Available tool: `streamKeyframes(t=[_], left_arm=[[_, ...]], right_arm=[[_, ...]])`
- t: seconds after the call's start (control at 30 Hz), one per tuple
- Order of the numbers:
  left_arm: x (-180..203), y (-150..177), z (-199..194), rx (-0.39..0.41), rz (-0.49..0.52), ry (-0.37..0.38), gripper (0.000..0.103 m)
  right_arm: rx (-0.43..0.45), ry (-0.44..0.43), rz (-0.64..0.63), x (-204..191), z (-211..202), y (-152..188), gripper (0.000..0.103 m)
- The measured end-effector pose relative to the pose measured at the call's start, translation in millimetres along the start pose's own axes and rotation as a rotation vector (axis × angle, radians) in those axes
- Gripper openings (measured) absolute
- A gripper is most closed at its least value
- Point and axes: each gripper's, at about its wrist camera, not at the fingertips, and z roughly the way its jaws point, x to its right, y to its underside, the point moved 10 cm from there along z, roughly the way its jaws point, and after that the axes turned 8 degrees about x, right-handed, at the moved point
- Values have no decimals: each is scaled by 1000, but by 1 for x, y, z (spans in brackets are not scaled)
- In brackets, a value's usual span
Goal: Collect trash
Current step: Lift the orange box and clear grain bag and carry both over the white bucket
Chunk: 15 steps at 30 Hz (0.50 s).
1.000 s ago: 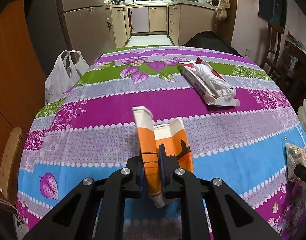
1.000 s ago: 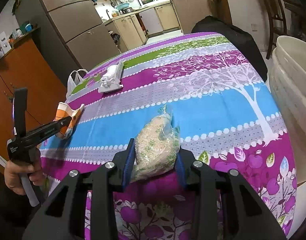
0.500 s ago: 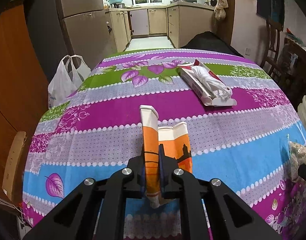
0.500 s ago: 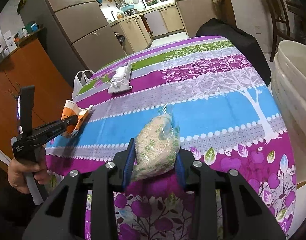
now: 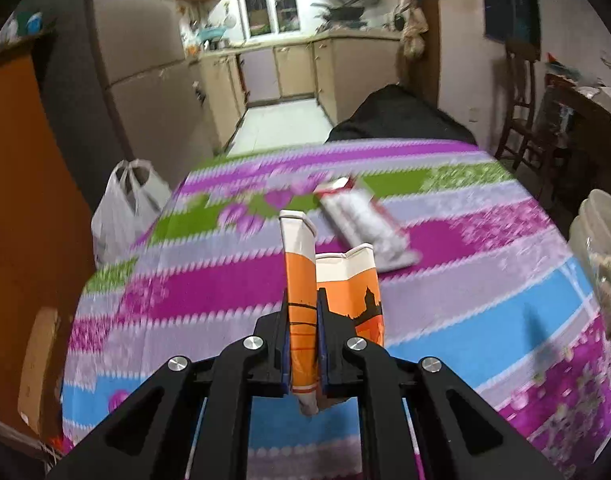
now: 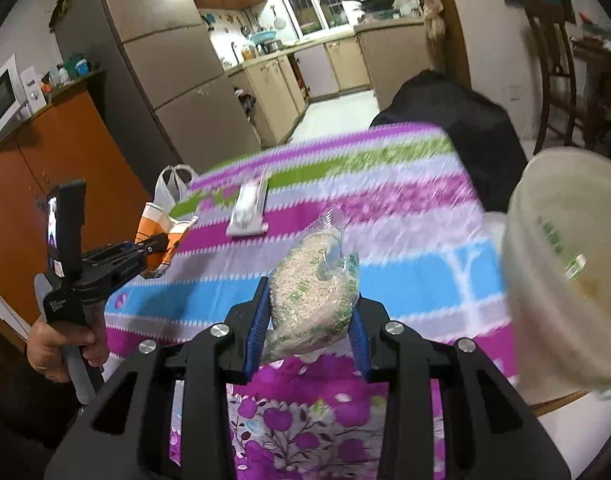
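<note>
Trash here is two items, each clamped in its own tongs above the striped purple, blue and green patterned tablecloth. An orange-and-white flattened paper carton with a dark skyline print sits between the pads of the left gripper, whose jaws are pressed tight on one folded panel of it; a second panel stands free just to the right of the jaws. The carton is creased and crushed, white at its upper rim, orange below, and its long axis runs forward and upward away from the tongs, with a short end hanging beneath them. In the right wrist view the same carton shows at the tip of the left gripper, which a person's hand holds by its handle. A clear crinkled plastic bag filled with pale tan grainy material is pinched between the blue pads of the right gripper, the jaws closed against its bulging sides. Its long axis points forward and up, with the twisted transparent neck at the far end. A red-and-white flat packet lies on the cloth beyond the carton, apart from both tongs. A pale translucent plastic tub stands at the table's right edge, near the bag.
</note>
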Motion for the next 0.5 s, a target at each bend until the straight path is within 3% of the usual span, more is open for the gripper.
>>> streamKeyframes(t=[0.27,0.5], left_arm=[[73,-72,-25,120,110,88,11],[173,-123,-45,197,221,216,11]], right_arm=[[57,39,-2,28,-52,-68,34],[72,161,-11,84,-97,-108,34]])
